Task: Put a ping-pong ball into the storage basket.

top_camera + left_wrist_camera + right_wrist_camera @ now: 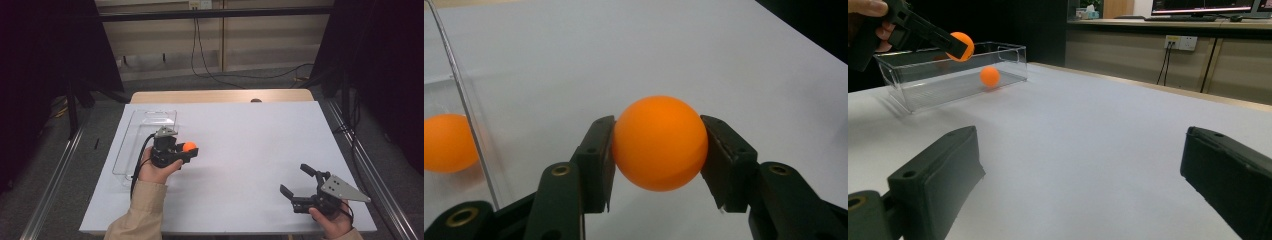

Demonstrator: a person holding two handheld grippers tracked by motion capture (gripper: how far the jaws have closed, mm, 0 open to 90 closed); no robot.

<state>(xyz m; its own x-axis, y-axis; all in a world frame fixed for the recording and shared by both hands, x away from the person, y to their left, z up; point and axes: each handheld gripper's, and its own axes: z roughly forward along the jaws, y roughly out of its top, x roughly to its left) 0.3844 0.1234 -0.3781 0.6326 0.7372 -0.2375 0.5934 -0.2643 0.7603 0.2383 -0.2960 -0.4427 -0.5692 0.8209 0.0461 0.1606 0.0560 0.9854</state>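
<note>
A smooth orange table-tennis ball (659, 142) is clamped between the two black pads of the left gripper (186, 149), and it is held in the air above the white table sheet (250, 145), just beside the long wall of the clear plastic rectangular box (131, 134). A second orange ball (990, 76) is already lying inside that box.

The ball is round and slippery, and it is gripped only at two small spots — if the pads are loosened before the ball is over the opening, it could fall on the sheet and roll away. The thin wall could also be struck by the jaws, and the light box would probably be pushed aside.

The left hand (155, 170) is held beside the box with the gripper pointing towards the middle of the table. The right gripper (296, 179) is kept low near the front edge, well apart from the box — its jaws are spread wide with nothing between them.
</note>
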